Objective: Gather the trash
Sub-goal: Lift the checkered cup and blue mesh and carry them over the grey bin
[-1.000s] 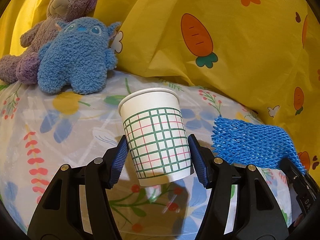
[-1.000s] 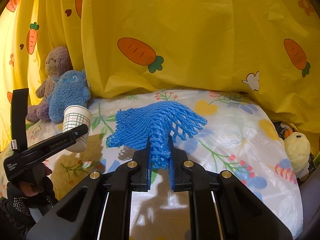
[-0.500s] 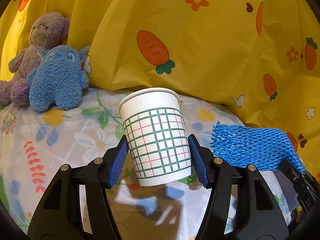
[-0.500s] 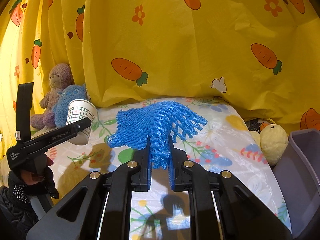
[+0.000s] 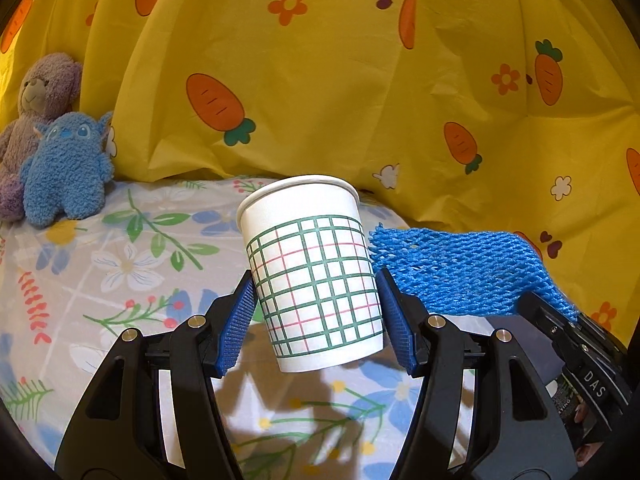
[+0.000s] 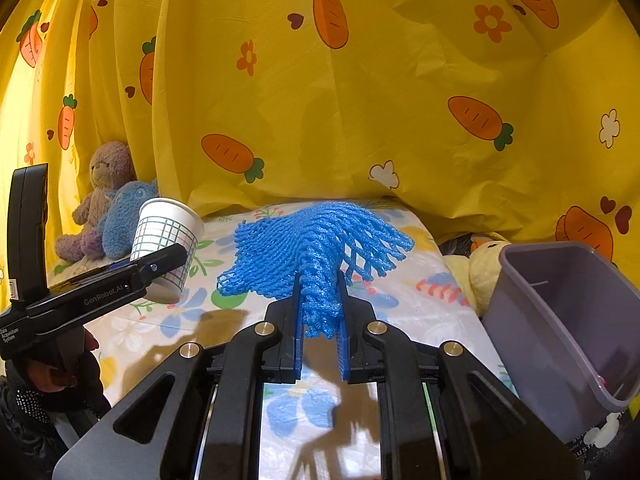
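Both pieces of trash are up off the flowered bed: the left claw is clamped on the checked paper cup, pads low on its sides, and the right claw is pressed together on a bunch of the blue foam net. The grey bin sits at the right (just beside the yellow plush). I'd worry about the cup: gripped near its base and tilted, it could pivot or crush. The net fans wide and could snag the bin's rim and spill out.
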{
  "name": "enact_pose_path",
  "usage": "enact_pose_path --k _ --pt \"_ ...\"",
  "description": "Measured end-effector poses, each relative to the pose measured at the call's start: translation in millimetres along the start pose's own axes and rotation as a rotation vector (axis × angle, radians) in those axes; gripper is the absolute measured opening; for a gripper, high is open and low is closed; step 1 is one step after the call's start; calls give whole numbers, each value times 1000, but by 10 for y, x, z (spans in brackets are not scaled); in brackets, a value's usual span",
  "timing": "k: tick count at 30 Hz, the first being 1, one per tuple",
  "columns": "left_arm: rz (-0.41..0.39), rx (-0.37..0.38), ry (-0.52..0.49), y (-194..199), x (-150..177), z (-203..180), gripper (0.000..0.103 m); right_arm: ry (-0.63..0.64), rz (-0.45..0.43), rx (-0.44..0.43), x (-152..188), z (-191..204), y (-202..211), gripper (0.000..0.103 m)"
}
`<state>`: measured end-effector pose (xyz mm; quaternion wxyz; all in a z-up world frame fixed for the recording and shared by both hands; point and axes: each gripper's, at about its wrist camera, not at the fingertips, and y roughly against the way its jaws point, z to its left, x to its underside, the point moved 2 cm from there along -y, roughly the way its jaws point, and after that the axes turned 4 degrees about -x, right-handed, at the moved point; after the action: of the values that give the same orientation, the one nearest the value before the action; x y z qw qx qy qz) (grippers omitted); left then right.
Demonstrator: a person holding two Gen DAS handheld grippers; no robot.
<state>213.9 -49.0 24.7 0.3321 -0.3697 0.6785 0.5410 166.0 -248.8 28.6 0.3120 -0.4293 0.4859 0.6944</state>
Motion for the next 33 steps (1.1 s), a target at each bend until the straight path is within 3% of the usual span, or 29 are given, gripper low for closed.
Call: enact_pose_path --k 17,27,33 --pt "-12 150 -155 -53 -113 -1155 59 -68 -104 185 -73 -733 616 14" --pt "6 326 -241 -229 -166 -2002 59 -141 -163 444 -57 -1423 1031 15" --pt "69 459 -234 -455 -78 -2438 59 -170 -137 573 53 -1743 1097 16"
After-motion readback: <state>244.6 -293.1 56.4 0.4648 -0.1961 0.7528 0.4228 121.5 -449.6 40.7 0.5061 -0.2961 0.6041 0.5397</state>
